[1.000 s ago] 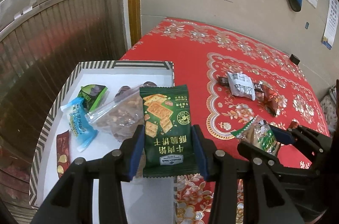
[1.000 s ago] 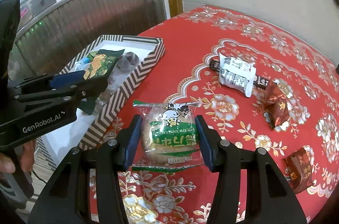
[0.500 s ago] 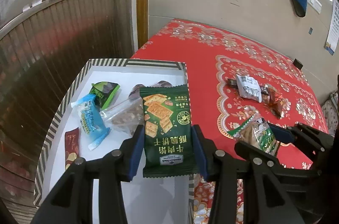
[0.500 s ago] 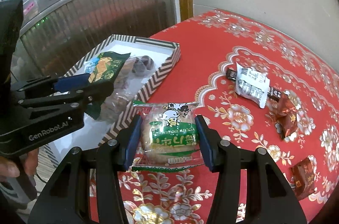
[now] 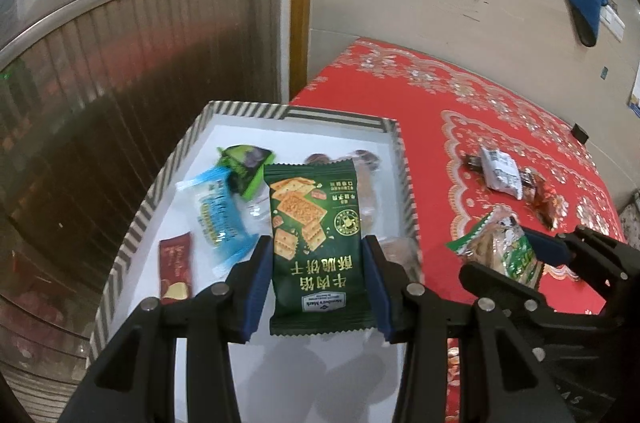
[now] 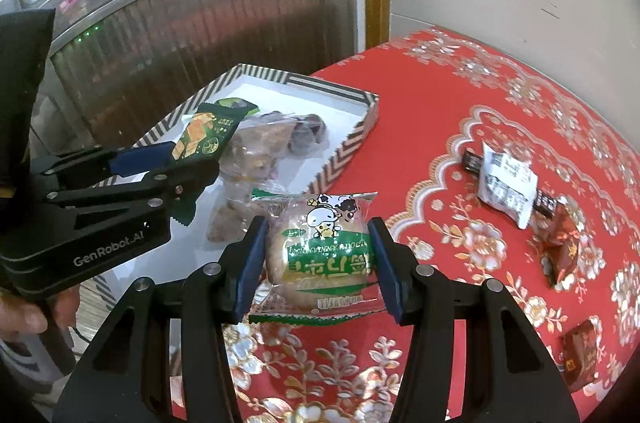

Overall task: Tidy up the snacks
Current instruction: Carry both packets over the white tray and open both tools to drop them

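Note:
My left gripper (image 5: 318,287) is shut on a dark green cracker packet (image 5: 316,243) and holds it above the white tray with the striped rim (image 5: 132,243). In the tray lie a blue packet (image 5: 218,219), a green packet (image 5: 248,163), a red packet (image 5: 174,271) and a clear bag of snacks (image 5: 366,191). My right gripper (image 6: 318,263) is shut on a round cake in a clear green-printed wrapper (image 6: 320,255), held above the red tablecloth by the tray's near right rim (image 6: 344,155). The left gripper (image 6: 160,159) also shows in the right wrist view.
On the red flowered tablecloth (image 6: 460,103) lie a white packet (image 6: 506,183), a dark bar under it (image 6: 472,161) and two brown-red wrapped snacks (image 6: 560,247) (image 6: 580,355). A radiator-like grille (image 5: 100,103) and a wall stand behind the tray.
Both grippers have moved left toward the tray with their packets still held. The left one now sits further over the tray's inside.

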The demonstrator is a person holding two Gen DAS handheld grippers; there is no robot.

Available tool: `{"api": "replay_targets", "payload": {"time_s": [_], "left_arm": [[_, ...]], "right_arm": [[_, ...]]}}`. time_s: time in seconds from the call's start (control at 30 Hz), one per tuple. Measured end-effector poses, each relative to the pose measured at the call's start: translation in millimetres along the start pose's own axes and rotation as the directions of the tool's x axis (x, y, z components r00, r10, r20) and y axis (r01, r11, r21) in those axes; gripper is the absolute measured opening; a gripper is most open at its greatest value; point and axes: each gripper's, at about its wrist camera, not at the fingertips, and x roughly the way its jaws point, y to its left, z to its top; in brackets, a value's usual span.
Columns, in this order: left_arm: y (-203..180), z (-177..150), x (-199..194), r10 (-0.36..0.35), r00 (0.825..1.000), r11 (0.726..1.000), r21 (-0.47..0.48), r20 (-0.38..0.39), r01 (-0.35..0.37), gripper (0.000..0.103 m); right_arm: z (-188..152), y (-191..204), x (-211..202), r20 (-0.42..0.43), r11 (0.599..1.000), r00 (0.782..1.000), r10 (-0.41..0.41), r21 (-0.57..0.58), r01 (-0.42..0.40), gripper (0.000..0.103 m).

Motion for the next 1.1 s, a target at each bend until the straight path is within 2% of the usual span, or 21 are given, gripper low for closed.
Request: {"api": "replay_targets", "payload": {"time_s": [0.47,1.1], "left_arm": [[49,-13,8,0.064,0.998,0.995,-0.074,-0.026,-0.066,0.047],[74,-18,24,0.105,0.993,0.989,-0.096,-0.051,-0.109,0.047]], "right_arm": [[14,40,21,-0.022,0.995,0.999,0.049,-0.083,-0.050,0.050],[9,96,48,-0.084,0.976,0.991,0.101,-0.182,-0.115,0.050]]}}
